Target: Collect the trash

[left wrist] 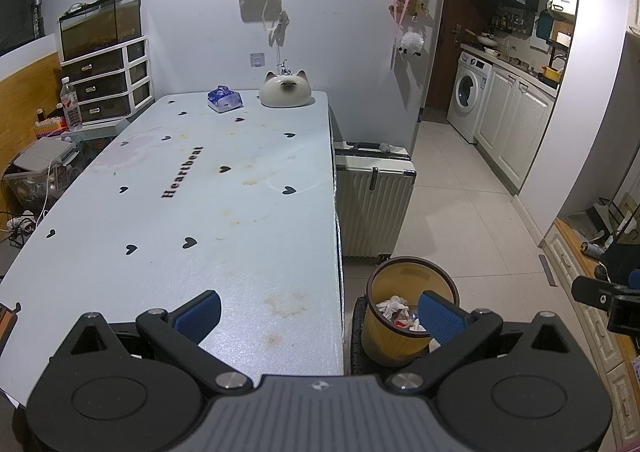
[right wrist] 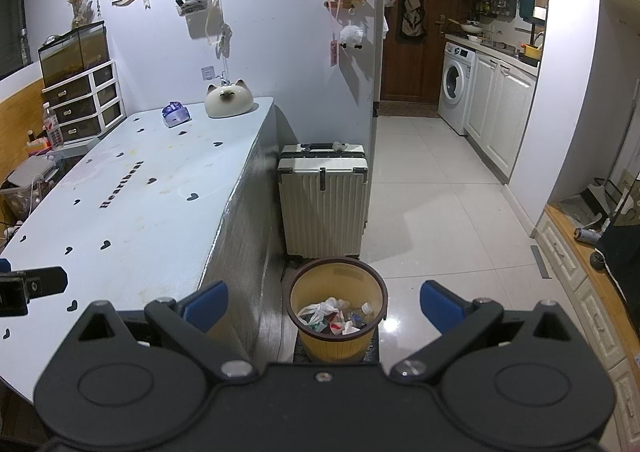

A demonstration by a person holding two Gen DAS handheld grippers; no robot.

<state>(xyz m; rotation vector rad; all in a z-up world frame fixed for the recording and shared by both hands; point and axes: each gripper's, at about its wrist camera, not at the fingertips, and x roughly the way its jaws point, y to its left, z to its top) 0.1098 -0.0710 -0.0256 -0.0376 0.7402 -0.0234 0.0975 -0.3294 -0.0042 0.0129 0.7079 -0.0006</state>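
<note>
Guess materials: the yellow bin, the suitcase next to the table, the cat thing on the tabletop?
Yellow bin: likely plastic, matte; fine vertical ribbing, darker brown rim.
Suitcase: probably hard-shell plastic, cream with a slight sheen; moulded vertical ribs, dark corner guards and handle.
Cat-shaped object: looks like glazed ceramic; smooth, rounded, glossy highlights. Could be glossy plastic; I can't tell from here.

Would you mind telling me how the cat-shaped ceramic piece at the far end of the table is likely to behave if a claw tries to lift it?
The cat-shaped piece looks glossy and rounded, so the pads would probably slip. It seems like glazed ceramic: likely heavy and breakable. Its broad flat base suggests it would slide, not tip.
</note>
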